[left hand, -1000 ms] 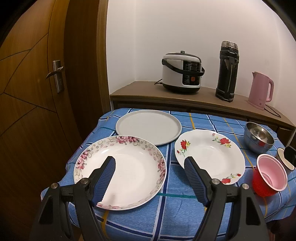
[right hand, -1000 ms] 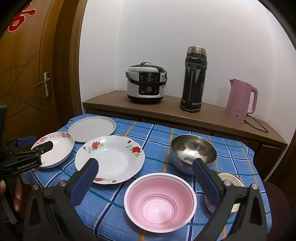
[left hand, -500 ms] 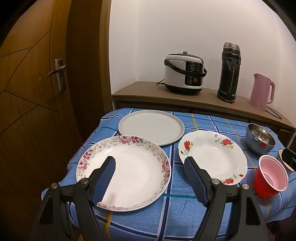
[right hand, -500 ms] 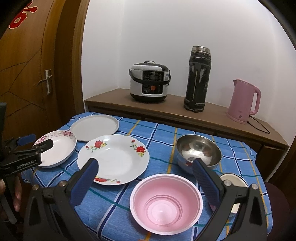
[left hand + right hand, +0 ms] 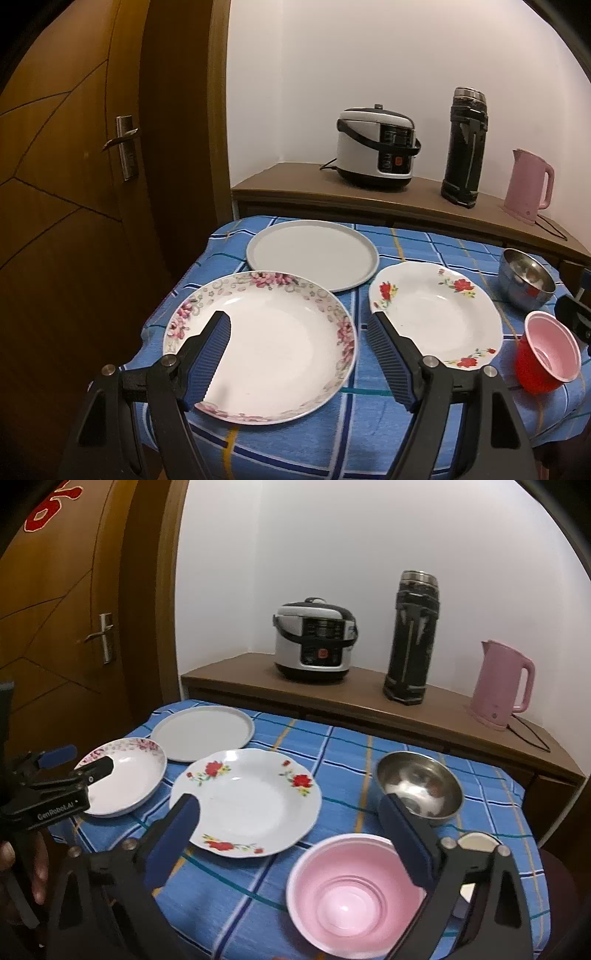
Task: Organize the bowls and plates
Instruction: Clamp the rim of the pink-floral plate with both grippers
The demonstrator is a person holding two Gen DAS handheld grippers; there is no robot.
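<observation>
Both pairs of fingers stand wide and hold nothing: our left gripper [image 5: 299, 354] hangs spread over the near rim of the pink-flowered plate [image 5: 266, 354], and our right gripper [image 5: 291, 834] is closing a little, with no pad on anything yet and the pink bowl [image 5: 354, 897] below its right finger.

We see the flowered plate at the near left corner of the table [image 5: 369, 435], the grey flat plate [image 5: 312, 254] behind it at the far left corner, and the red-rose plate [image 5: 245, 801] just beside both, toward the middle. The steel bowl [image 5: 419, 782] sits toward the right edge, with the pink bowl in front of it at the near edge.

We judge that no plate or bowl is lifted or stacked yet. The risks lie in the wares themselves. The two flowered plates look like glazed ceramic, smooth and shallow with thin rims; ribbed pads taking a rim at a slant could let it slide, and the near left plate partly overhangs the table's edge where the checked cloth [image 5: 332, 746] drapes. The pink bowl looks like light plastic, red outside, with stepped rings inside; a squeeze on its thin wall could flex or tip it. The steel bowl is round and polished, so it may skid. A tug on the cloth would move everything at once.
</observation>
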